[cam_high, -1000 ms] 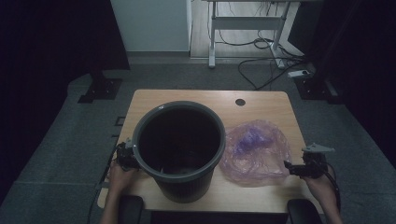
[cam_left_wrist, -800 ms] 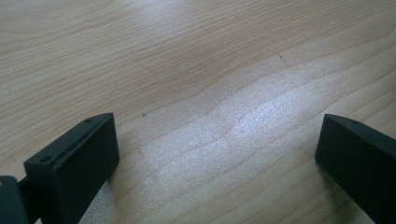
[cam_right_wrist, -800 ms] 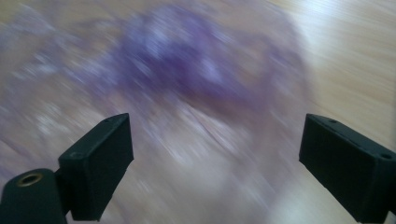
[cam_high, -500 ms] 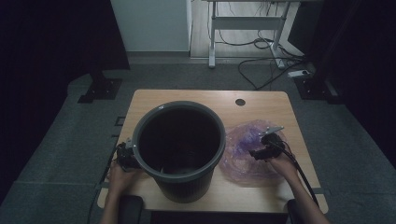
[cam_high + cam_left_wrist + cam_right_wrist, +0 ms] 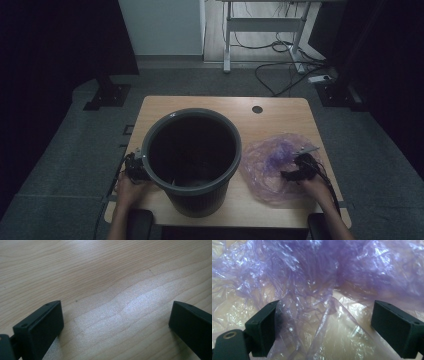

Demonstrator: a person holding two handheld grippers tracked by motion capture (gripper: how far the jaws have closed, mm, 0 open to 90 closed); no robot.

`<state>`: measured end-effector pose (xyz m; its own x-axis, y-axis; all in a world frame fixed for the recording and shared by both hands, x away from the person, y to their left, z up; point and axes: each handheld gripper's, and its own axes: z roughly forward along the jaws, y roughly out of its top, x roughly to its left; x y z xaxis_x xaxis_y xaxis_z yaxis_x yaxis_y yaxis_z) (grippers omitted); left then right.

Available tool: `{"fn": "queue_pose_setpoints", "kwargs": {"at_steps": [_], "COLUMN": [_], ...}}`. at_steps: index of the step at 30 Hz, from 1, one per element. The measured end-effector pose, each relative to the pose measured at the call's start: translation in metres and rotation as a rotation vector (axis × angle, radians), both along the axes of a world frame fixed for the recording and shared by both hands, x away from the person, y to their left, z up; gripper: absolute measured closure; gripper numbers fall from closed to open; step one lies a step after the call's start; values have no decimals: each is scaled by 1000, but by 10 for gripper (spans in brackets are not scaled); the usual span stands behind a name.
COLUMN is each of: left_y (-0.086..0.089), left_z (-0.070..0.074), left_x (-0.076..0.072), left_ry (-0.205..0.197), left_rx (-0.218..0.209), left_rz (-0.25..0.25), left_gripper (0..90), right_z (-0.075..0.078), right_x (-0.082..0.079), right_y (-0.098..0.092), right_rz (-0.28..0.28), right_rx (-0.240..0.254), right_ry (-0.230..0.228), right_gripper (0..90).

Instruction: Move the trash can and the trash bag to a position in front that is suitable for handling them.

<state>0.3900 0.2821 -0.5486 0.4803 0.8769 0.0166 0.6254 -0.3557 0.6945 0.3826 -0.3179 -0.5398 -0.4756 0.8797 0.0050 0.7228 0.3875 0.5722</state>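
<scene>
in the high view the right gripper (image 5: 292,172) lies low over the crumpled purple plastic bag (image 5: 272,162) at lower right of the wooden table (image 5: 280,112), forearm angling in from the bottom edge; its jaws stand spread, having just narrowed slightly, film bunched between them, not pinched. the left gripper (image 5: 134,167), jaws spread over bare wood, sits beside the dark bin (image 5: 192,200) at lower left.

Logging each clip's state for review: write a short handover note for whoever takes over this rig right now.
Left claw: open, over bare table, beside the bin's left wall.
Right claw: open, jaws astride a fold of the purple plastic bag; nothing pinched yet.
Things: grey bin stands upright at table centre; the bag lies crumpled to its right.
Done: right claw is at the bag.
Left: probably close on the bag, lift it and fit it into the bin.
</scene>
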Motion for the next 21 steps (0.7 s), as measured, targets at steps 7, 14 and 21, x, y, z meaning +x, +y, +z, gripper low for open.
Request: {"fn": "queue_pose_setpoints", "kwargs": {"at_steps": [7,14,21], "left_y": [-1,-2,-3], "left_z": [0,0,0], "left_x": [0,-1,-1], "left_ry": [1,0,1], "left_rx": [0,0,-2], "left_rz": [7,9,5], "left_gripper": [0,0,0], "right_z": [-2,-2,-3], "right_x": [-38,-62,-74], "right_y": [-34,-52,-62], "right_rz": [-90,-152,-172], "right_rx": [9,10,13], "right_ry": [-13,-17,-22], "right_gripper": [113,112,100]}}
